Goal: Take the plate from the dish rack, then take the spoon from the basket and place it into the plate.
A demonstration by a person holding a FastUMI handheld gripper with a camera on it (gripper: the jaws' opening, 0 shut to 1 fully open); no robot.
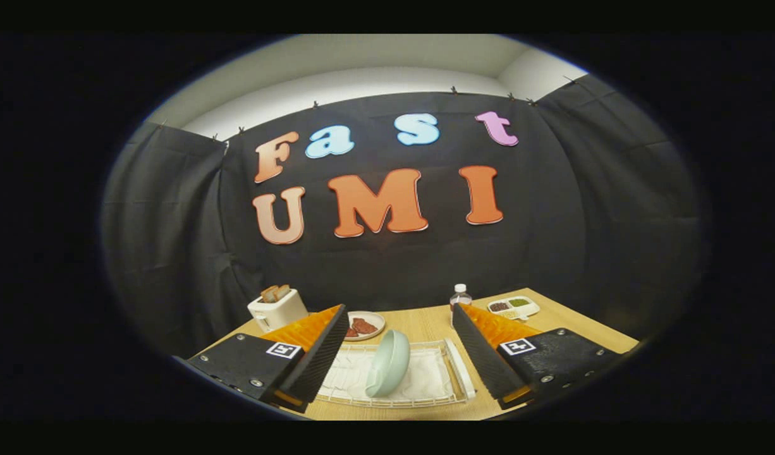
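On the wooden surface (pixel 425 323), a white dish rack (pixel 425 379) lies between and just ahead of the gripper (pixel 397 344), its jaws spread wide and holding nothing. 1 pale green plate (pixel 389 363) stands on edge in the rack, tilted, its rim running near to far, almost centred between the 2 fingers. The rack's near edge is cut off. Farther off sit a toaster (pixel 277 309) left, a small dish (pixel 364 325), a bottle (pixel 460 296) and a divided tray (pixel 514 307) right; no basket or spoon can be made out.

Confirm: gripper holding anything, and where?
Nothing held. Gripper open, jaws wide apart; the plate stands on edge in the dish rack between them, untouched.
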